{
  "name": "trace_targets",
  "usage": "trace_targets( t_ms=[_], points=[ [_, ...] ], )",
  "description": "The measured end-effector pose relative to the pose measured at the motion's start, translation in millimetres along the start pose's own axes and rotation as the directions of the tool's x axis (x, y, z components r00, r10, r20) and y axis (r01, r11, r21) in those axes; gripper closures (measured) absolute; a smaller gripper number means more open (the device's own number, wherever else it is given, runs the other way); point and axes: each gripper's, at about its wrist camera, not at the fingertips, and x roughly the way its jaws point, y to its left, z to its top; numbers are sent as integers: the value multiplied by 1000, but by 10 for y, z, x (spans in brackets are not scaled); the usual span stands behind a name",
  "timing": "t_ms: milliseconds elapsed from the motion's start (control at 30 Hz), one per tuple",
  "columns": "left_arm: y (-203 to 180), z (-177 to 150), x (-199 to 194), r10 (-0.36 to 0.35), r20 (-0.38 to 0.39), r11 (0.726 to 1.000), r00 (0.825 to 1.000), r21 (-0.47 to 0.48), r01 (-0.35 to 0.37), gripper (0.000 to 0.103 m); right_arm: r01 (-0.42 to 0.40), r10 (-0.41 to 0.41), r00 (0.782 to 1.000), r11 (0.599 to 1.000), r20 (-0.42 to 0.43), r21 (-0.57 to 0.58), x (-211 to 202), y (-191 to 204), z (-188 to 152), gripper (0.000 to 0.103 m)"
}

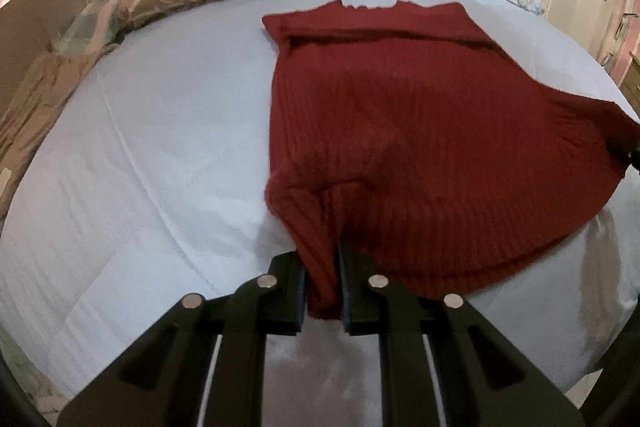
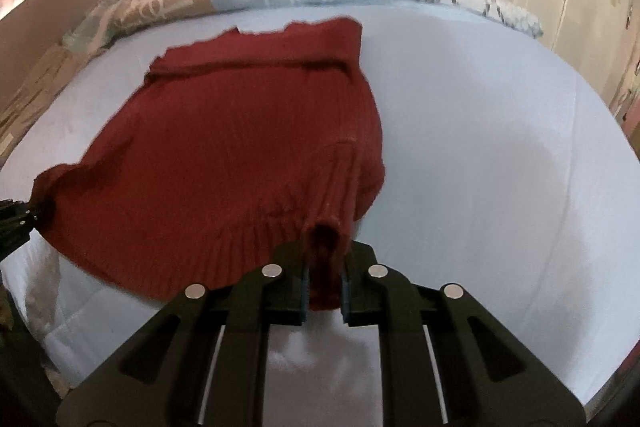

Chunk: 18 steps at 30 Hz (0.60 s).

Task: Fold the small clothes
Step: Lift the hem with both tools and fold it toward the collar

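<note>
Already pinched at both near corners, the red sweater (image 1: 420, 131) lies mid-bed (image 1: 160, 155), left gripper (image 1: 323, 291) and right gripper (image 2: 325, 287) jaws clamped on bunched hem, where an uneven lift could skew the fold or slip the knit.

No readable text, label, brand or number shows in either view; the bedding's patterns ahead of the fingers are ornamental shapes only.
</note>
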Motion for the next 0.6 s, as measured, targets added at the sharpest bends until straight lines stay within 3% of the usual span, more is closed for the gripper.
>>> trace_targets(
  t_ms=[300,600],
  points=[
    [117,533,-102,24,113,1000,993,-8,-23,90,-19,20,995,1000,102,-12,-34,18,497,92],
    [258,1156,142,43,181,999,983,-9,-42,90,-38,34,989,999,144,22,297,-61,983,92]
  ],
)
